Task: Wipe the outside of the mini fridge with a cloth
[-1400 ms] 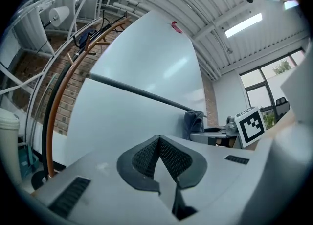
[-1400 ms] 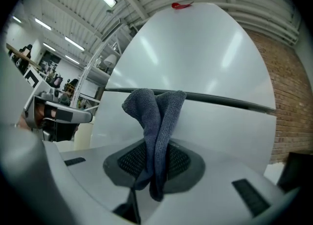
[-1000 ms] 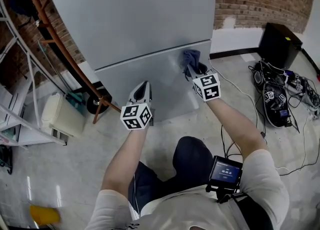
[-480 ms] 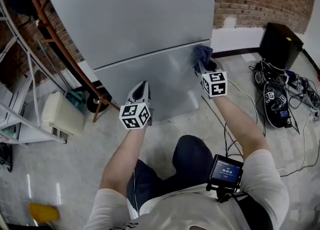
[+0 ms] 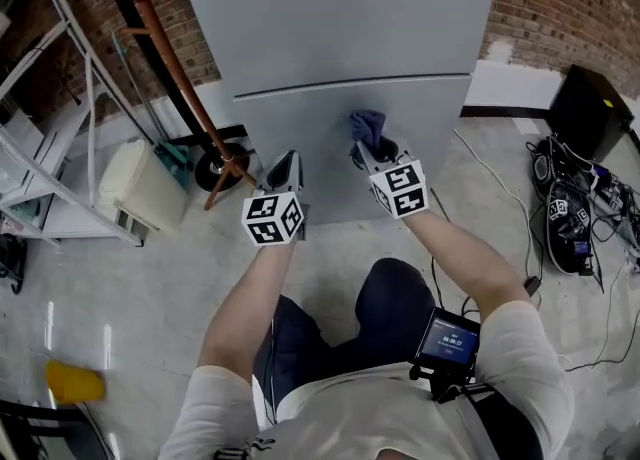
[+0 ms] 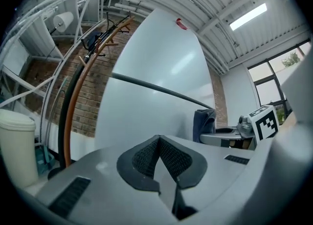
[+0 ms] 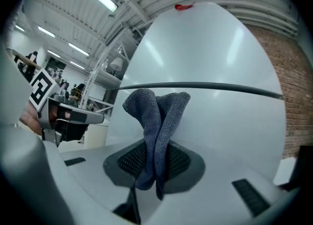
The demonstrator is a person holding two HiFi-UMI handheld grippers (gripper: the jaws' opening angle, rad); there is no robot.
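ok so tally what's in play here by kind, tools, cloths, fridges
tools: 2, the left tool shut on nothing, the right tool shut on the cloth
cloths: 1, the blue-grey cloth, against the fridge door
fridges: 1, the grey fridge
total: 4

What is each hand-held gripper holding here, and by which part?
The right hand-held gripper pinches the folded blue-grey terry cloth by its lower end, its folds sticking out above. The left hand-held gripper is shut, empty.
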